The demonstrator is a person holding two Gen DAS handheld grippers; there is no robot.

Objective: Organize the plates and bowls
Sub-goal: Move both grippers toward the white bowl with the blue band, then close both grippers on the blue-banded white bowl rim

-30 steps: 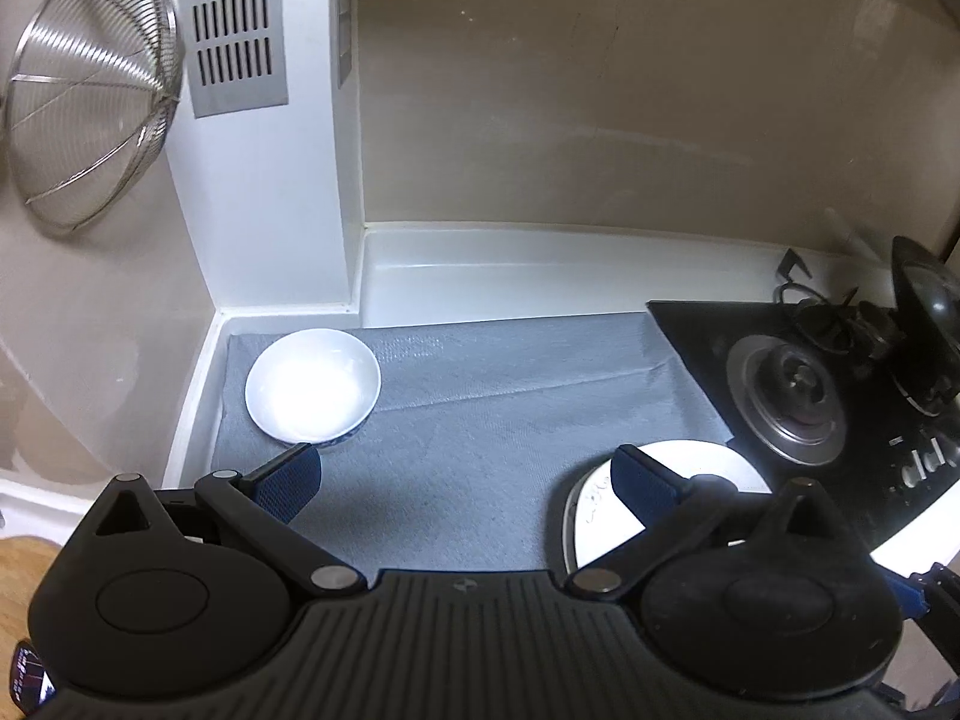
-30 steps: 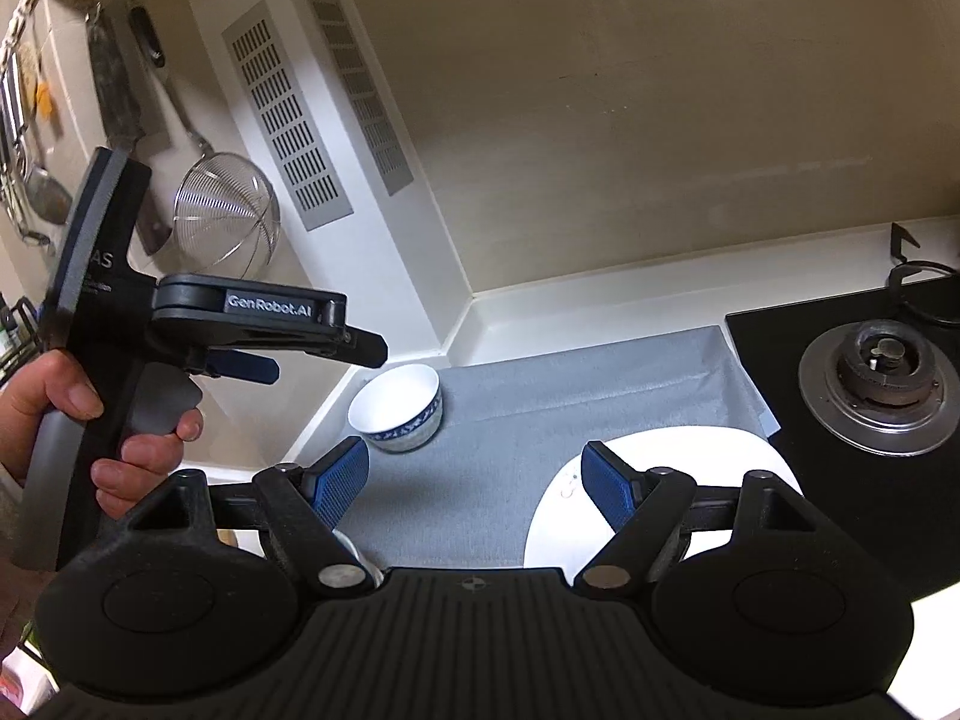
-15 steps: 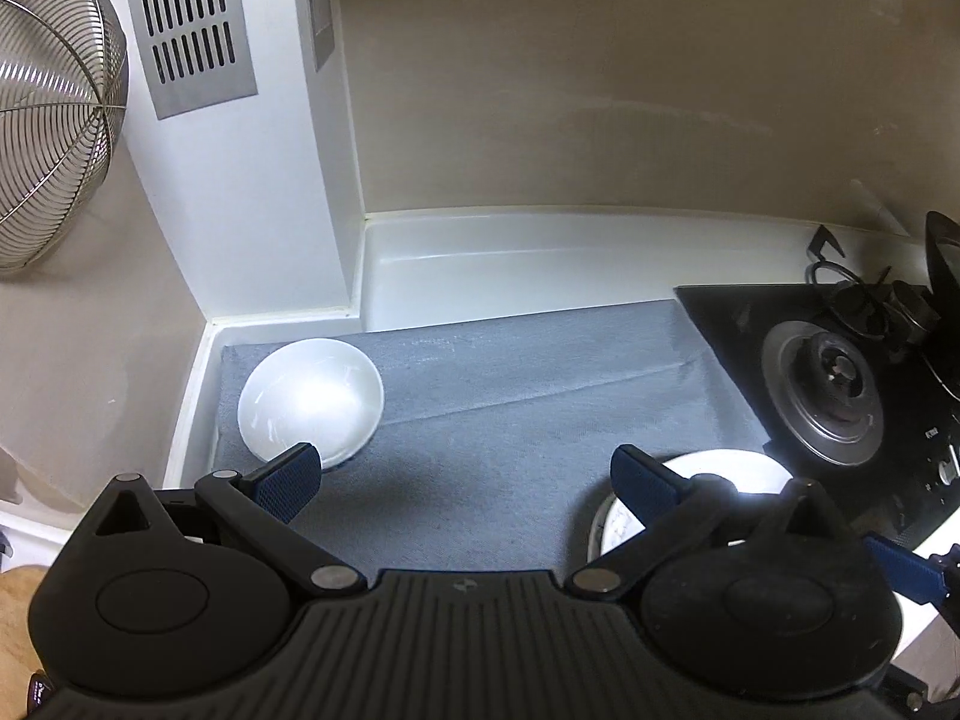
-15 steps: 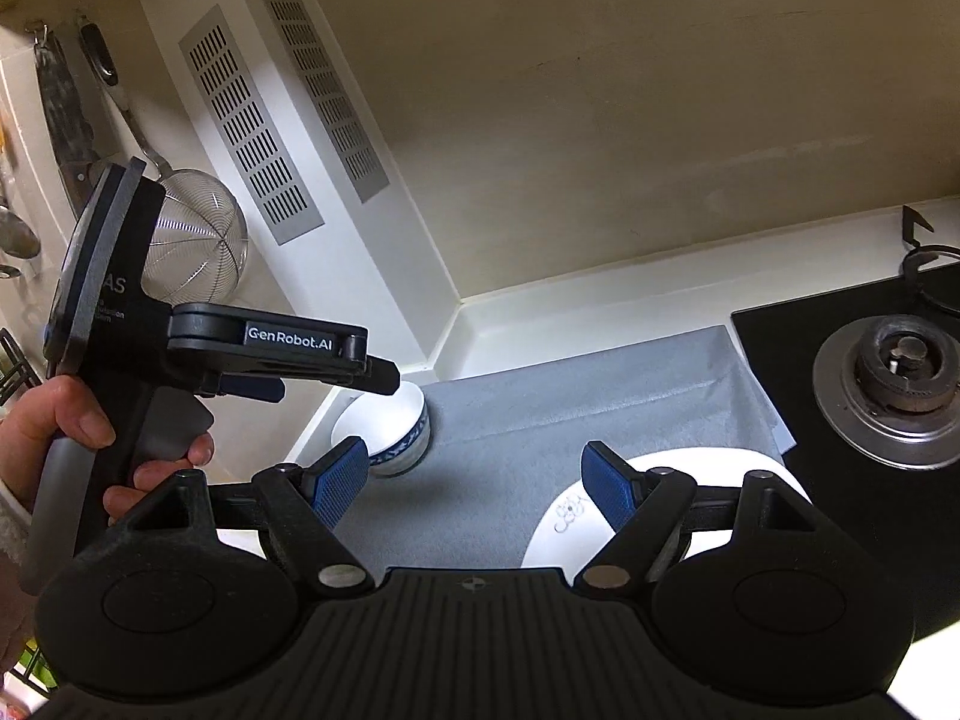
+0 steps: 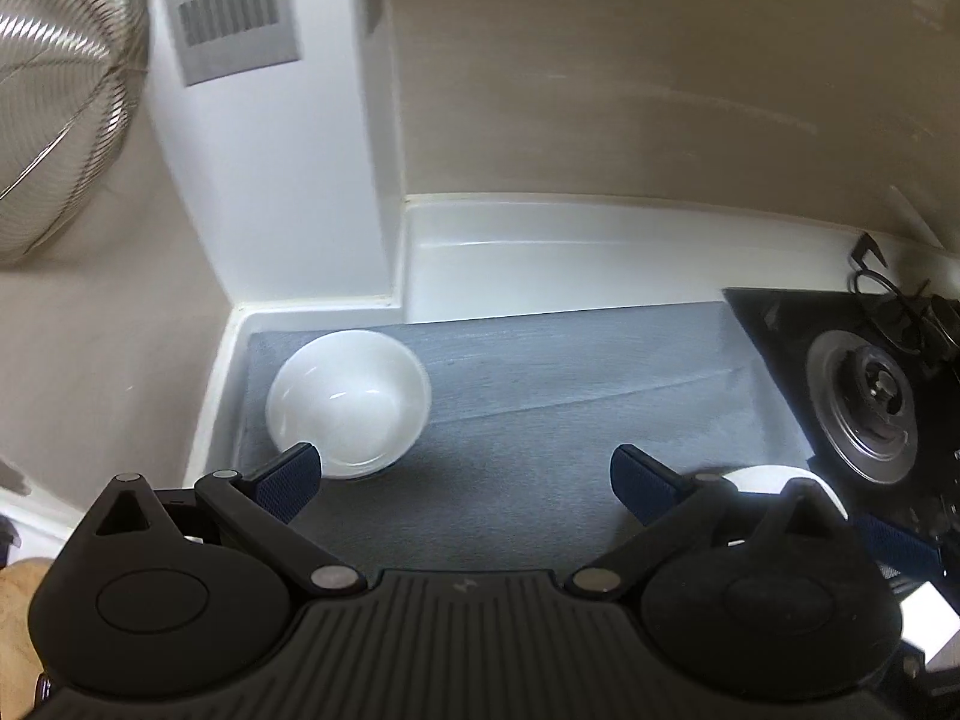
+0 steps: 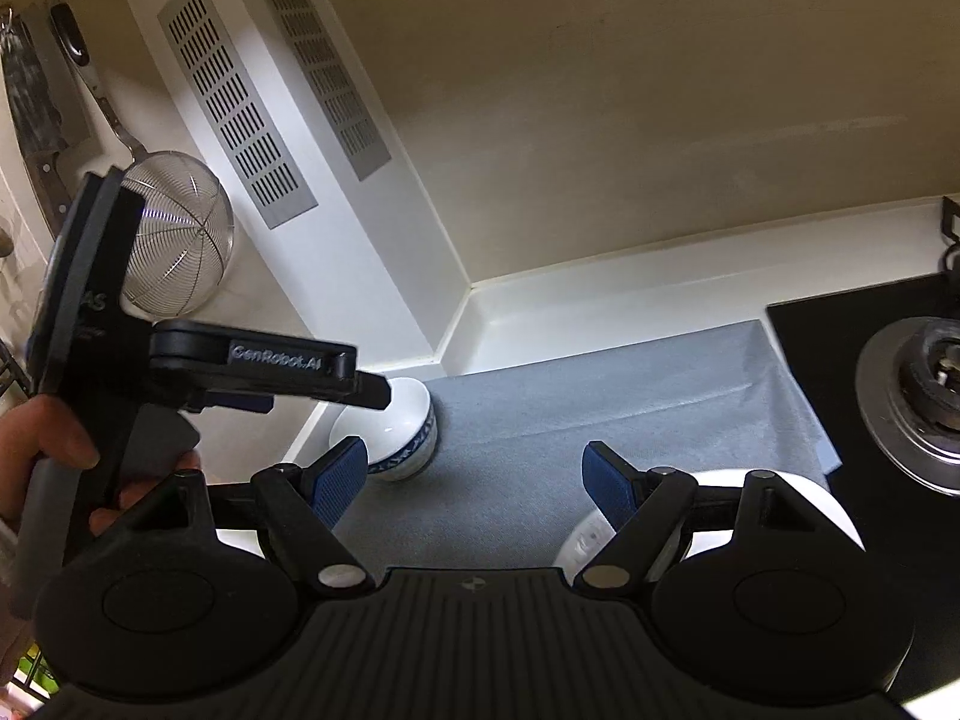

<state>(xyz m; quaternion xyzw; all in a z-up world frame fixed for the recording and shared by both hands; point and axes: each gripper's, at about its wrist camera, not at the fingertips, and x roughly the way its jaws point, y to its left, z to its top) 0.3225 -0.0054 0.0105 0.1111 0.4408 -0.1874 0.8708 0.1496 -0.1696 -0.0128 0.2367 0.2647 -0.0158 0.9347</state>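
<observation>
- L gripper [image 5: 465,477] jaws spread wide, nothing between, same gap as 1 s ago; has come in closer & lower over grey mat [image 5: 540,408]
- bowl [image 5: 348,399] on mat's far-left corner by the white wall, now larger in L view, its near rim right at L finger [image 5: 288,480]; contact unclear, blur
- plate [image 5: 780,477] at mat's near-right edge beside stove [image 5: 870,414]; mostly behind gripper body now, more showed earlier
- R gripper [image 6: 474,480] jaws also spread, empty, width unchanged; view slid left vs earlier
- R view: bowl w/ blue pattern [image 6: 402,438] partly behind L gripper's arm, plate [image 6: 804,501] under right finger
- hand [image 6: 54,456] on L handle, strainer [image 6: 177,234] hangs on wall
</observation>
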